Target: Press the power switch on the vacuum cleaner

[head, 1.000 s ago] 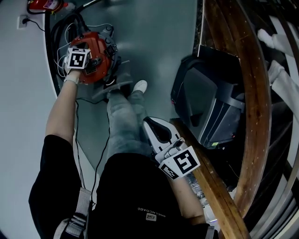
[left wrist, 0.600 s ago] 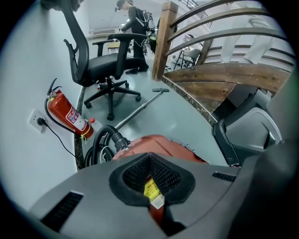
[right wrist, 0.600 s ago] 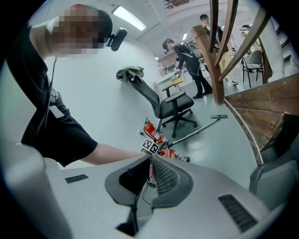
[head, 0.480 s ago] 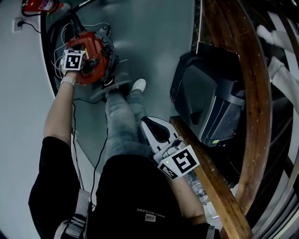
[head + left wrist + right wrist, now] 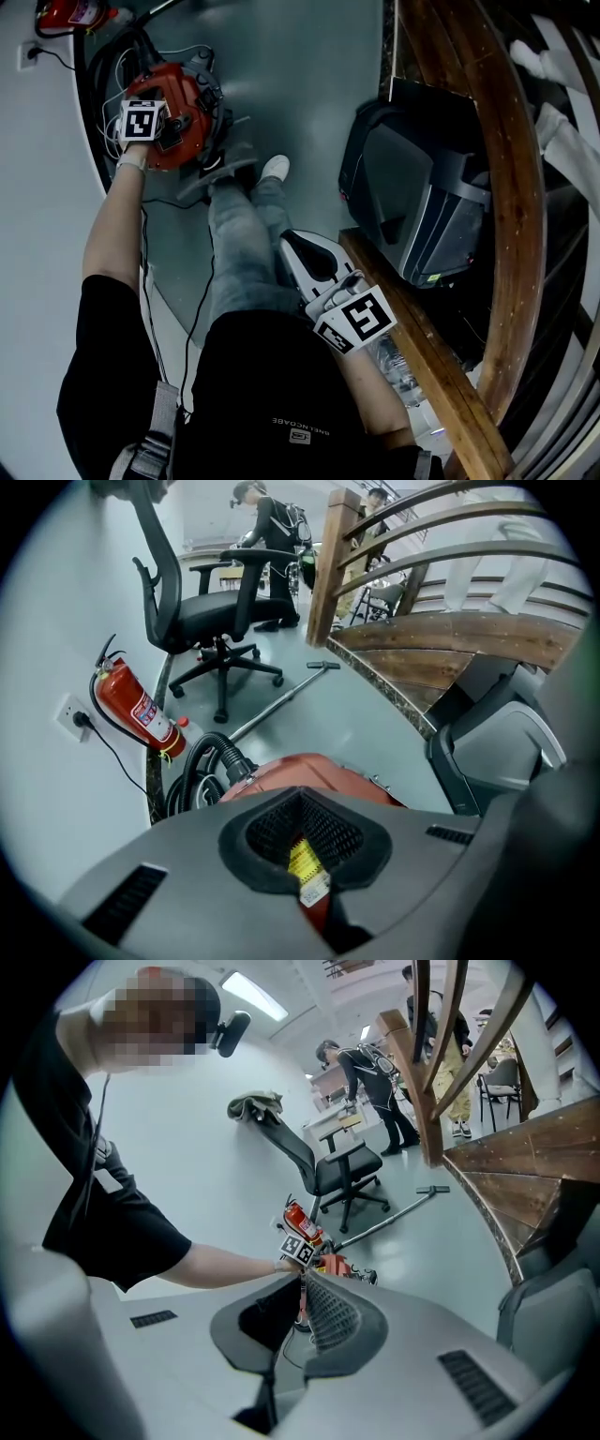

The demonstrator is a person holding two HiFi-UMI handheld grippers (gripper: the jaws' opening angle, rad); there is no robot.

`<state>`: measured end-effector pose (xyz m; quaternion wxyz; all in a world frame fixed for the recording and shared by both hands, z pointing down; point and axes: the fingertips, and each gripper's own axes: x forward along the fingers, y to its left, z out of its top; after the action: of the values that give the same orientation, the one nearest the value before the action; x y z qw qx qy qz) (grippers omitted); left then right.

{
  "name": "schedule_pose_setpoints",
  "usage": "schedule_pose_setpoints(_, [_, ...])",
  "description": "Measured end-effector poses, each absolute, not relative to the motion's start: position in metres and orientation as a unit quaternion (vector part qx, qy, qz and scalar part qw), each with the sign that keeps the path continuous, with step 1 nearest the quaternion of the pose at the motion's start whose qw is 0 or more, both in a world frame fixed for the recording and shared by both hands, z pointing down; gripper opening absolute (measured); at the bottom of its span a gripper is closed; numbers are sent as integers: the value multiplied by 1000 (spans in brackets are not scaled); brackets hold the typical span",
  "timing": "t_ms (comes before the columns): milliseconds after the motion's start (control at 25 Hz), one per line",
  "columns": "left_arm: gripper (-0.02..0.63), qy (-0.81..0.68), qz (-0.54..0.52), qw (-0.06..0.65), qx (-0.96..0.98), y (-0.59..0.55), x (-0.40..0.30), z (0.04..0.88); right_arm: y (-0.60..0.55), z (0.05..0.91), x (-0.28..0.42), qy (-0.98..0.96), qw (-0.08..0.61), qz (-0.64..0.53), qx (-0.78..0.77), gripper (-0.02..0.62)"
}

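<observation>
Vacuum cleaner (image 5: 190, 94) stands on the floor. Left hand-held gripper (image 5: 169, 129) is directly over its red top, jaws together, holding nothing. Right hand-held gripper (image 5: 309, 264) is likewise closed and empty, well apart. Left is nearer; I cannot make out the switch.

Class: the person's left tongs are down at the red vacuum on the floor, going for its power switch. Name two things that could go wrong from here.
1. In the left gripper view the shut left tongs cover most of the vacuum. No switch shows there, so the press may land off target.
2. The coiled hose lies right beside the vacuum and might snag the tongs.
</observation>
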<state>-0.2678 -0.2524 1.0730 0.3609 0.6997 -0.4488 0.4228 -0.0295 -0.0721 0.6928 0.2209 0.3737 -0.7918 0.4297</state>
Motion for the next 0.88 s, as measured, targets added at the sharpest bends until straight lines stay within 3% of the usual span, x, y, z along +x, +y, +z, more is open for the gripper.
schedule_pose_setpoints(400, [14,-430,407,337,732,-239,-232,1004,-68,659,-26,-799,200,417,384,37])
schedule_pose_setpoints(880, [14,-419,364,291,779,-232,-181,840,-75,578,5,-812,153,382,413,37])
